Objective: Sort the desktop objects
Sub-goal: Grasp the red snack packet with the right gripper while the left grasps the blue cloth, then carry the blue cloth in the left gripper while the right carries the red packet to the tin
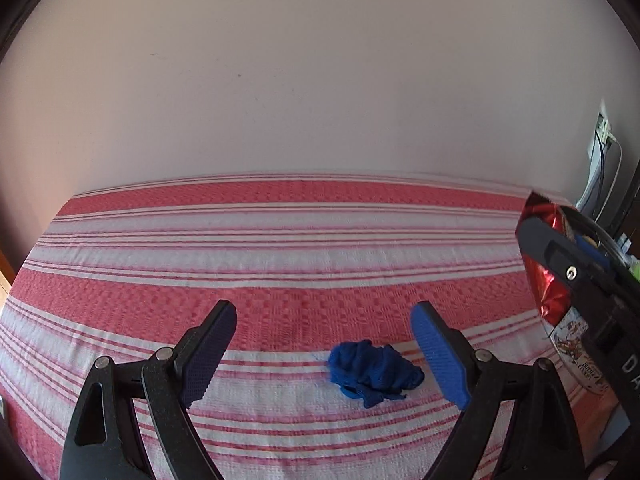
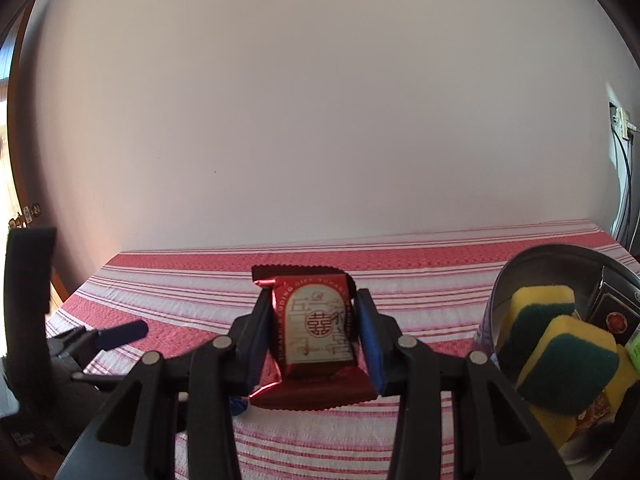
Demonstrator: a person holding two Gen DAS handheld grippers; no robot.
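Now | right claw grips red packet | left claw wide

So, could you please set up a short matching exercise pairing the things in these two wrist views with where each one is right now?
Things:
1. red snack packet
2. blue cloth
3. sponges
4. left gripper

Places or states:
A. in the metal bowl
B. crumpled on the striped tablecloth
C. open, holding nothing
D. clamped in the right gripper

Pairs: 1-D, 2-B, 3-A, 4-C
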